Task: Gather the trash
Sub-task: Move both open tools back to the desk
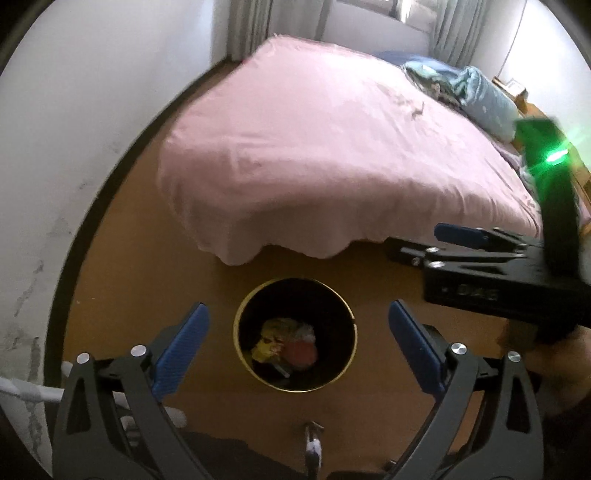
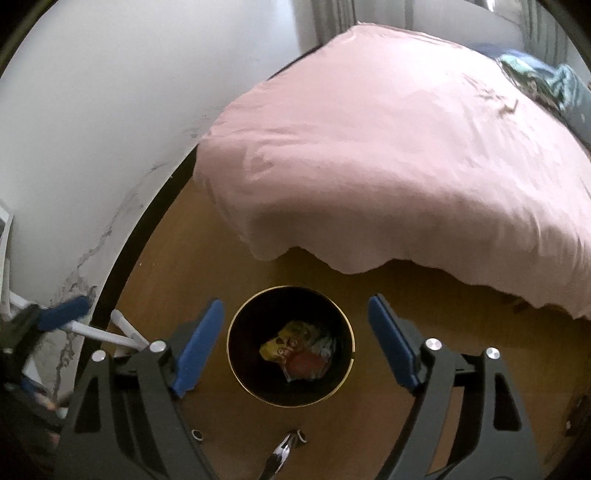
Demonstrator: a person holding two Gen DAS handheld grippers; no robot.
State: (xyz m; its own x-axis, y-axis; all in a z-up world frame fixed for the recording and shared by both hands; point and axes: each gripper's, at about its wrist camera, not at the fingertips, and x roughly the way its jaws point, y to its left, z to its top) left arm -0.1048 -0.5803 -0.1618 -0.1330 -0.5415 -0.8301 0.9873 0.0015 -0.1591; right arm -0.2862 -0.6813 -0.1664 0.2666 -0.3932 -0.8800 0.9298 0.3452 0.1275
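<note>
Below the right gripper (image 2: pixel 295 343), trash (image 2: pixel 299 350), in bin (image 2: pixel 236 354)

A bed (image 1: pixel 332 155) under a pink sheet (image 2: pixel 406 155) stood on a brown wooden floor (image 1: pixel 147 266). White walls (image 1: pixel 92 110) were scuffed near the dark baseboard (image 2: pixel 147 229), and grey curtains (image 1: pixel 247 26) hung behind.

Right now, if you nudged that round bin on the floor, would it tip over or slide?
The bin would probably slide: it stands upright on smooth wooden floor. It likely feels light, with only a few crumpled wrappers at the bottom. A push near its rim might tip it.
</note>
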